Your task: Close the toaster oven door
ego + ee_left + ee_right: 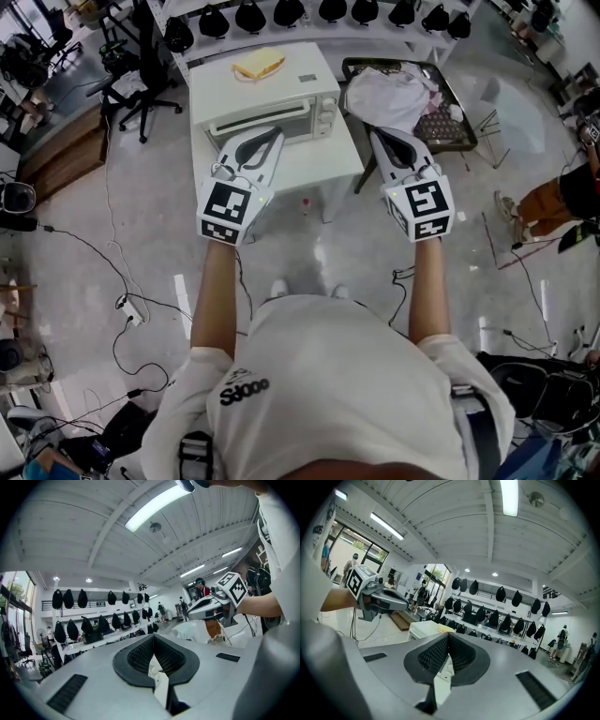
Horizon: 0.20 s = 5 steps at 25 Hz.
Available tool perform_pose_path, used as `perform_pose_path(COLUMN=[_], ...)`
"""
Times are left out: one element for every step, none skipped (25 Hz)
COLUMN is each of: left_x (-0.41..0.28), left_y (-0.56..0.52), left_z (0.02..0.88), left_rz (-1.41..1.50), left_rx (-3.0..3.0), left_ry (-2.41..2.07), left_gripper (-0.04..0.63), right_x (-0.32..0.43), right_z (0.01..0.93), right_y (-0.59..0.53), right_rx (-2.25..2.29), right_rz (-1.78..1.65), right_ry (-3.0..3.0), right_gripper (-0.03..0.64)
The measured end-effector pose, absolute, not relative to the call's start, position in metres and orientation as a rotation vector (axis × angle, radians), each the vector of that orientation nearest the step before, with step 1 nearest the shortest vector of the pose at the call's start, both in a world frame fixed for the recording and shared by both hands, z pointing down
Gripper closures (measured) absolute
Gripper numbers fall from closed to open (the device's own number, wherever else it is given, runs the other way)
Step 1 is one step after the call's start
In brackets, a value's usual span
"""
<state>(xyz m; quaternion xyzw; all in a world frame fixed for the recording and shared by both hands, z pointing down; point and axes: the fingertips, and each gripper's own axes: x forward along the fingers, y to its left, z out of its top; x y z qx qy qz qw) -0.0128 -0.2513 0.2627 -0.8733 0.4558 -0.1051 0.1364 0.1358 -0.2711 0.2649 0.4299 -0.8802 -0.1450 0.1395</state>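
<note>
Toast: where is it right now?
In the head view, upper middle: the toast lies on top of the toaster oven, toward its back, beyond the left gripper.

My left gripper (270, 134) and right gripper (379, 137) wear smooth, matt grey plastic shells. Their pads (138, 657) are black, rubbery-looking and finely ribbed. At twelve o'clock the toaster oven (281, 80) has a smooth white casing with a slight sheen and a dark glassy door (258, 122). It stands on a plain matt white table (319, 159). The floor (309, 244) looks like polished pale stone, glossy with reflections. At one o'clock crumpled white cloth (389, 94) lies in a dark, metal-looking tray (375, 62). At nine o'clock is a brown wooden bench (61, 150). My shirt (328, 375) is soft white cloth.
</note>
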Motion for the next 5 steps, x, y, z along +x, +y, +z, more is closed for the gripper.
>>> perform_pose_path(left_x=[-0.0127,-0.0126,-0.0127,-0.0127,-0.0128], left_y=[-0.2504,-0.2498,-0.2494,-0.2490,-0.2487], left_z=[0.2629,0.2627,0.2622,0.2616,0.2610], left_rz=[-0.304,-0.304,-0.304,-0.304,-0.305], left_rx=[-2.529,-2.529,-2.530,-2.532,-2.533], left_ry=[1.318,1.316,1.313,1.310,1.306], left_gripper=[0.577,0.577,0.577,0.577,0.577], right_x=[0.1352,0.1346,0.1342,0.1339,0.1335], right_z=[0.2647,0.2642,0.2635,0.2628,0.2619], right_y=[-0.2705,-0.2702,-0.2701,-0.2700,-0.2699], right_rx=[1.241,1.243,1.245,1.249,1.253], right_rz=[-0.423,-0.426,-0.427,-0.428,-0.428], right_ry=[-2.545,-2.546,-2.547,-2.548,-2.549], right_gripper=[0.607,0.607,0.607,0.607,0.607])
